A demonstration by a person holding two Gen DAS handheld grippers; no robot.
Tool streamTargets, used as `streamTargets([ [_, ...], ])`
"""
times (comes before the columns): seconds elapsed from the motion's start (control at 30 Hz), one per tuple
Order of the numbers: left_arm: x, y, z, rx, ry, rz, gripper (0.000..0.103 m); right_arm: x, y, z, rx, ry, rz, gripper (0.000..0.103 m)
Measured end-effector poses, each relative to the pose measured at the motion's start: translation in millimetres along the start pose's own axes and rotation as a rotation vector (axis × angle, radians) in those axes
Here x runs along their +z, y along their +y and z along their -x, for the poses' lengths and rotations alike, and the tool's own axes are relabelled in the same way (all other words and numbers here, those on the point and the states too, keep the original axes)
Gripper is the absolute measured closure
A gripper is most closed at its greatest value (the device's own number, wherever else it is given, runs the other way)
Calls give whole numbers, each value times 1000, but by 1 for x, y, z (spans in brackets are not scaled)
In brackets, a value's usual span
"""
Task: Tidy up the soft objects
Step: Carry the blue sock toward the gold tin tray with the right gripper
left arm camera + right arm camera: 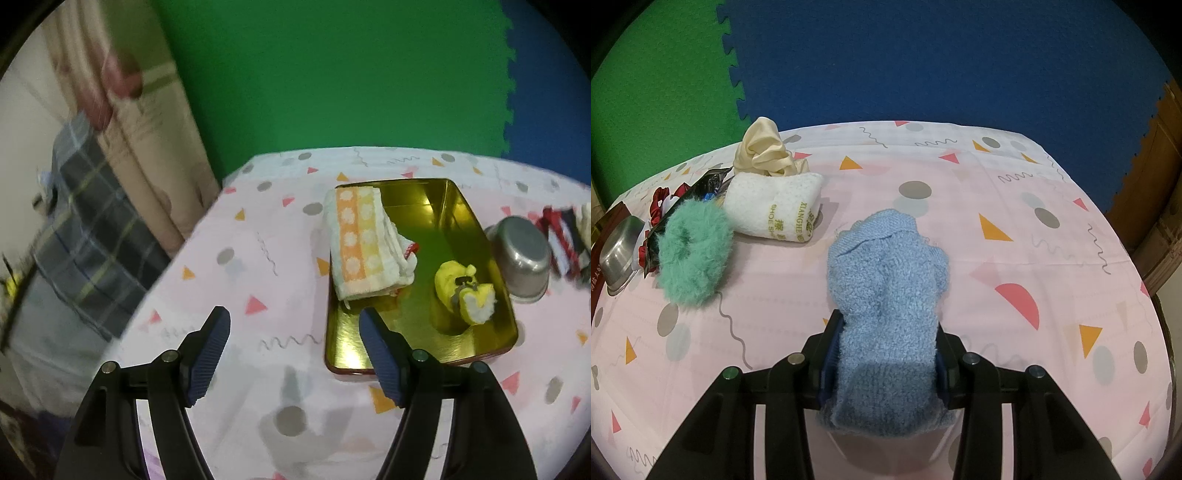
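Observation:
My right gripper is shut on a blue terry cloth and holds it above the table. To its left lie a fuzzy teal scrunchie, a rolled white towel, a cream satin cloth and a red scrunchie. My left gripper is open and empty, just before the near edge of a gold metal tray. In the tray lie a folded orange-and-white towel and a yellow-and-white soft item.
An upturned steel bowl stands right of the tray; it also shows in the right wrist view. The table carries a pink patterned cloth. Green and blue foam mats cover the floor beyond. A plaid fabric lies off the table's left.

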State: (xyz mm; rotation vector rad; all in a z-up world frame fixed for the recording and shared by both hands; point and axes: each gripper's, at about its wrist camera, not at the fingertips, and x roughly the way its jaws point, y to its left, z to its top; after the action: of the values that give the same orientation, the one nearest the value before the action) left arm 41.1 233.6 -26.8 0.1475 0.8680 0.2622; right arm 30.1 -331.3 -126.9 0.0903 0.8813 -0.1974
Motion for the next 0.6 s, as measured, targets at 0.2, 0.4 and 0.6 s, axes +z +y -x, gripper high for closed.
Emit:
streamTargets([
  [0.2, -17, 9, -10, 25, 33, 168, 33, -1, 2, 4, -20, 2, -8, 66],
  [0.4, -29, 15, -12, 75, 27, 202, 29, -3, 9, 12, -24, 5, -16, 71],
  [0.6, -36, 21, -20, 49, 42, 239, 26, 0, 24, 30, 4, -18, -15, 72],
])
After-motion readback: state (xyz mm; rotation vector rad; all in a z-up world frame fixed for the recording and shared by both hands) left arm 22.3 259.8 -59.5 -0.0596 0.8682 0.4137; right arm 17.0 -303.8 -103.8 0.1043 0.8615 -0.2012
